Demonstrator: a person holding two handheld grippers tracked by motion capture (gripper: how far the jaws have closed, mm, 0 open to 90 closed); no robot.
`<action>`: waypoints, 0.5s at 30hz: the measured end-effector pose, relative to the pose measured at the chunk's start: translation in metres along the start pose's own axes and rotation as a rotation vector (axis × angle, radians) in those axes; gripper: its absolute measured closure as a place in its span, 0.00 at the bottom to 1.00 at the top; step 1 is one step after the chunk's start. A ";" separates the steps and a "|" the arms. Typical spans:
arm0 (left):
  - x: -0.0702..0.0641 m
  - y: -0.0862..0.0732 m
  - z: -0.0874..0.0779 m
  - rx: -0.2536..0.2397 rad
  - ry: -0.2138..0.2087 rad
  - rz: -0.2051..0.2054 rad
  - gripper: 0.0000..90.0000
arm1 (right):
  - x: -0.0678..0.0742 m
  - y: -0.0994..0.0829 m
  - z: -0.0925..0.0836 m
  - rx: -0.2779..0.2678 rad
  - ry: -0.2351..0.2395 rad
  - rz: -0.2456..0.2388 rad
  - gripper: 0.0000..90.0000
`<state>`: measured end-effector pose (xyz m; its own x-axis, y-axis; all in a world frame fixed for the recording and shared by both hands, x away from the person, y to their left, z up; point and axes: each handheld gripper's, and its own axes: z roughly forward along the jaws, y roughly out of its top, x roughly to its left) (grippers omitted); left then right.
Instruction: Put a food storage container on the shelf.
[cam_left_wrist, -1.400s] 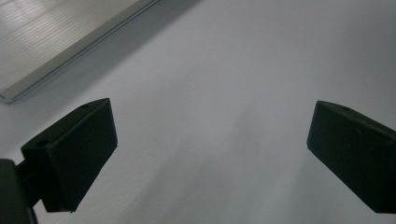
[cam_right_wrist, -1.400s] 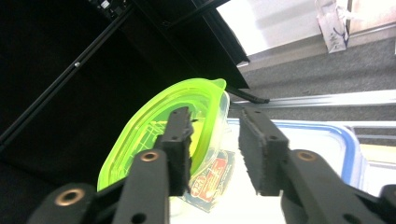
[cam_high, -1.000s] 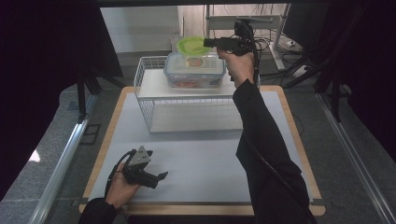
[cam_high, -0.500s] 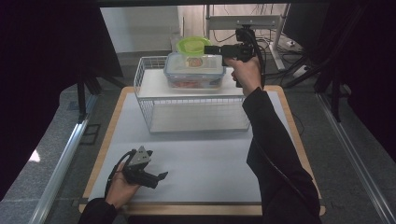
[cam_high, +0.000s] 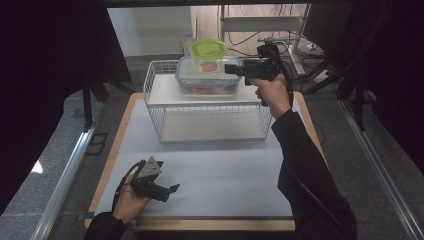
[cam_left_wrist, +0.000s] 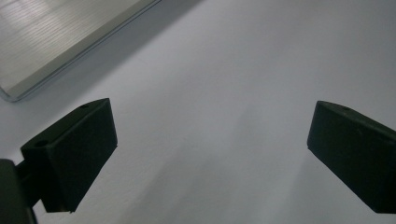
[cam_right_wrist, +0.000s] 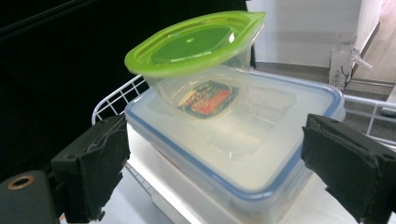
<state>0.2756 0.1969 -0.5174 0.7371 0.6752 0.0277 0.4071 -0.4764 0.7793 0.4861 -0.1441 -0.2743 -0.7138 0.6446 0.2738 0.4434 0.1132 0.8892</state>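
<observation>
A clear rectangular box with a blue-rimmed lid (cam_high: 207, 82) (cam_right_wrist: 243, 154) stands on the top shelf of a white wire rack (cam_high: 210, 122). A small clear tub with a green lid (cam_high: 208, 50) (cam_right_wrist: 196, 42) sits tilted on it. My right gripper (cam_high: 236, 68) (cam_right_wrist: 215, 140) is level at the box's right end, pointing left. Its jaws have just been opening and stand wide, with the box's near corner between them and the pads off it. My left gripper (cam_high: 169, 190) (cam_left_wrist: 210, 140) rests open on the white tabletop (cam_high: 225, 170) at the front left, with nothing between its jaws.
The rack's lower shelf (cam_high: 215, 125) is bare. Wire rim (cam_right_wrist: 109, 100) runs behind the box. A pale board edge (cam_left_wrist: 46, 46) lies ahead of the left gripper. Dark curtains flank the table, and a metal stand with cables (cam_high: 280, 30) is behind the rack.
The right hand has moved left and a little down, bringing its gripper up to the right end of the rectangular box. The left hand has stayed where it was.
</observation>
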 end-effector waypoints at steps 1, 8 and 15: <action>0.000 0.000 0.000 0.000 0.001 0.000 0.02 | 0.000 -0.002 -0.001 -0.001 0.000 -0.001 0.09; 0.000 0.000 0.000 0.002 0.003 0.002 0.02 | 0.007 -0.015 -0.008 0.005 -0.014 -0.065 0.09; 0.000 0.000 0.001 0.005 0.002 0.001 0.02 | 0.017 -0.029 -0.010 0.026 -0.012 -0.115 0.09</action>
<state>0.2759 0.1963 -0.5179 0.7368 0.6755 0.0297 0.4088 -0.4801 0.7762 0.4557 -0.1443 -0.2918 -0.7541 0.6354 0.1662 0.3731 0.2061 0.9046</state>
